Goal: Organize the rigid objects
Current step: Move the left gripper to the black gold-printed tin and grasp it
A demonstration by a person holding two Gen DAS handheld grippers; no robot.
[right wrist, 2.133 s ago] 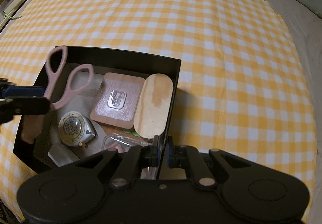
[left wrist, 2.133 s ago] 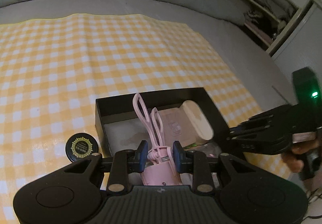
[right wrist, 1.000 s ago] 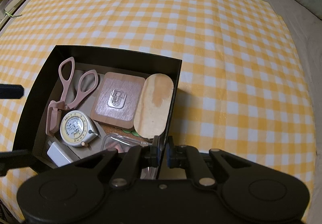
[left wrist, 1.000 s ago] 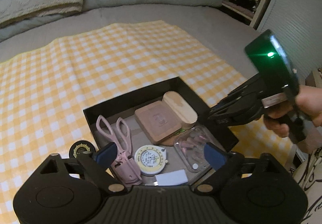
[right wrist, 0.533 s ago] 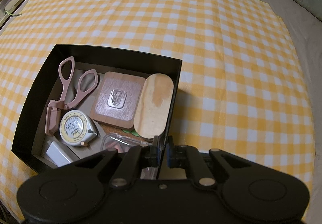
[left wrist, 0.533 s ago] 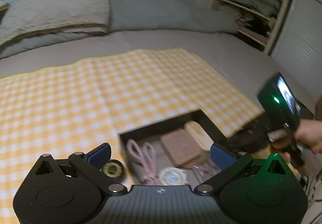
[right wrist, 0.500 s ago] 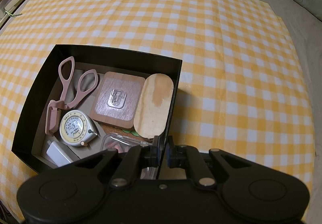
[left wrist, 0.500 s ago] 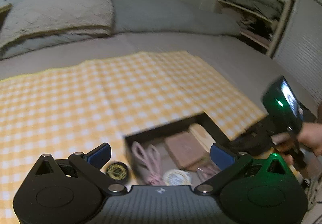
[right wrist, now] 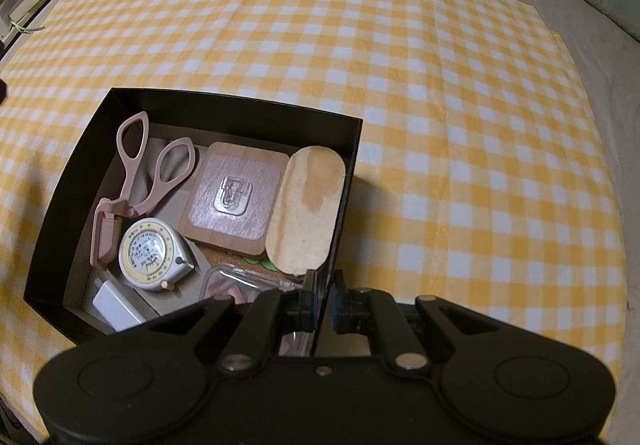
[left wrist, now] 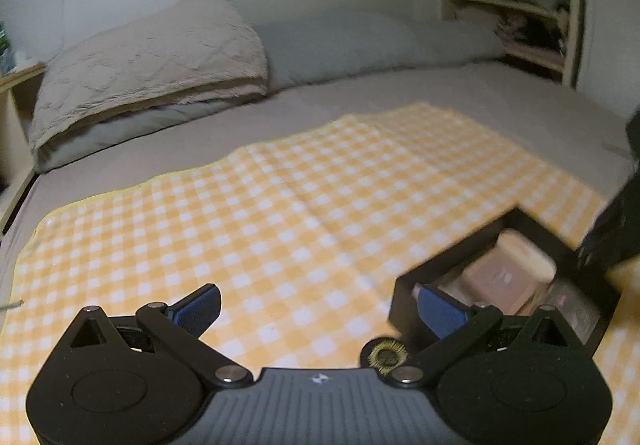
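A black box (right wrist: pixel 240 101) sits on the yellow checked cloth. In it lie pink scissors (right wrist: pixel 132 173), a round tape measure (right wrist: pixel 150 253), a brown square case (right wrist: pixel 236 197), an oval wooden piece (right wrist: pixel 306 205), a clear plastic case (right wrist: pixel 240 283) and a white block (right wrist: pixel 116 305). My right gripper (right wrist: pixel 324 301) is shut on the box's right wall. My left gripper (left wrist: pixel 320 305) is open and empty, above the cloth left of the box (left wrist: pixel 404 305). A small round black tin (left wrist: pixel 386 355) lies on the cloth beside the box, by my right fingertip.
The cloth (left wrist: pixel 280 213) covers a grey bed with a beige pillow (left wrist: pixel 152 65) and grey bedding at the back. Shelves (left wrist: pixel 512 17) stand at the far right. The other gripper's dark body (left wrist: pixel 616 241) shows at the right edge.
My left gripper let go of the scissors in the box, opened, and swung left and up; the box now sits at its right. My right gripper has not moved.
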